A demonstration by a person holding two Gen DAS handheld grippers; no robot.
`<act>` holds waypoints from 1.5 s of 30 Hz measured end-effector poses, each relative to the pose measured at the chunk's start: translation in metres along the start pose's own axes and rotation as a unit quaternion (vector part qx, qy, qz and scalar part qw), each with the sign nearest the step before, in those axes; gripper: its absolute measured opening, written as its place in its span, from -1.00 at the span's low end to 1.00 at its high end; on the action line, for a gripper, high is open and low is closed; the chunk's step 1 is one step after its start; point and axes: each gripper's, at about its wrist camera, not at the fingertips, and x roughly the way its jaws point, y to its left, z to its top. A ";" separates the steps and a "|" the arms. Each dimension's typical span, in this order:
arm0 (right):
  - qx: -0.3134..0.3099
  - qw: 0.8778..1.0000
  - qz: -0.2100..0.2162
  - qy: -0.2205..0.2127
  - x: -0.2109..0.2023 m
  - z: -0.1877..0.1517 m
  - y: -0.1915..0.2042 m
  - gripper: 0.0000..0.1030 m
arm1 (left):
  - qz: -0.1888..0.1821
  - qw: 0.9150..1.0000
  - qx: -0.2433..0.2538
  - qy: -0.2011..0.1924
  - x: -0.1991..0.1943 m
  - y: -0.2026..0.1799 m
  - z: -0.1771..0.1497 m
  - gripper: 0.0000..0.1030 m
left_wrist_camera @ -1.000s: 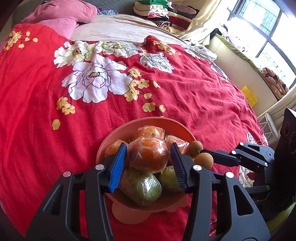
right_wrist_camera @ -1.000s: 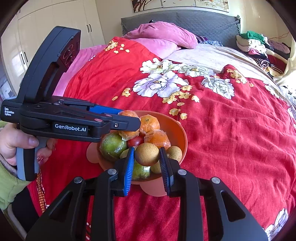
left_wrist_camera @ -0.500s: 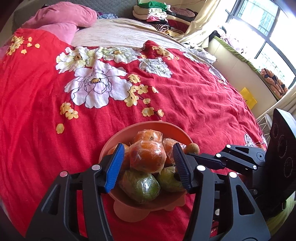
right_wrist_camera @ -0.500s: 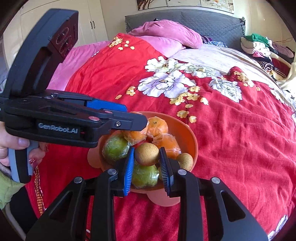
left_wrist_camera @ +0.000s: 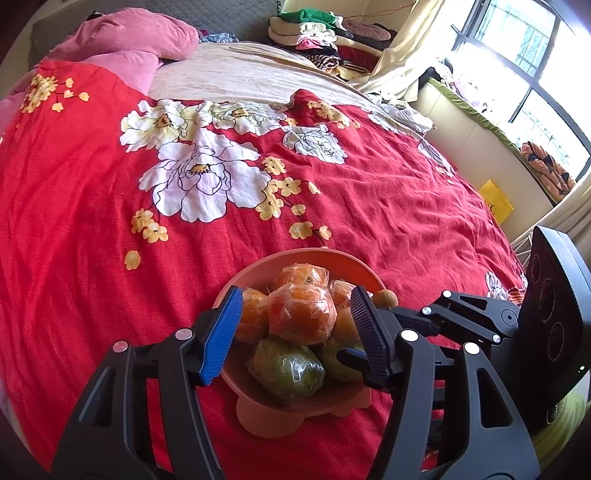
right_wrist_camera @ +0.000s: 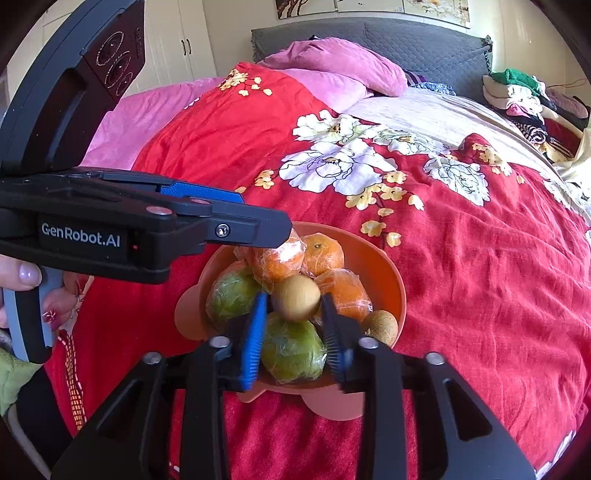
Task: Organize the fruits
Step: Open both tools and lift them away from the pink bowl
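An orange bowl (left_wrist_camera: 325, 258) (right_wrist_camera: 384, 266) sits on the red floral bedspread, piled with plastic-wrapped oranges and green fruits. My left gripper (left_wrist_camera: 295, 328) is open, its blue and black pads either side of a wrapped orange (left_wrist_camera: 303, 312) atop the pile, with gaps on both sides. My right gripper (right_wrist_camera: 291, 317) has opened around a small tan longan (right_wrist_camera: 297, 297) that rests on the pile; the pads stand a little off it. A second longan (right_wrist_camera: 380, 321) (left_wrist_camera: 386, 297) lies by the bowl's right rim.
The red bedspread (left_wrist_camera: 110, 221) stretches ahead, with pink pillows (left_wrist_camera: 129, 40) and a grey headboard (right_wrist_camera: 388, 40) beyond. Folded clothes (left_wrist_camera: 314, 26) are stacked at the far right. A window (left_wrist_camera: 524, 55) and ledge run along the right.
My right gripper carried the longan over the bowl, lowered it onto the pile and opened. My left gripper opened wider off the wrapped orange. Both views pulled back slightly.
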 end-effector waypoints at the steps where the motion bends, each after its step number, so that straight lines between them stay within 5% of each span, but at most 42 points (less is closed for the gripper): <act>1: 0.001 1.000 -0.002 -0.001 -0.001 0.000 0.000 -0.25 | 0.001 1.000 0.000 0.000 0.000 0.000 0.000 0.07; 11: 0.002 1.000 -0.008 -0.012 -0.014 -0.001 0.003 0.04 | 0.004 1.000 0.001 -0.003 -0.007 0.000 -0.002 0.13; 32: 0.005 0.997 -0.049 -0.061 -0.053 0.000 0.012 0.80 | 0.031 0.999 -0.006 -0.037 -0.038 -0.010 -0.004 0.81; 45: -0.002 0.995 -0.065 -0.081 -0.086 -0.001 0.026 0.91 | 0.051 0.997 0.000 -0.064 -0.075 -0.026 -0.013 0.81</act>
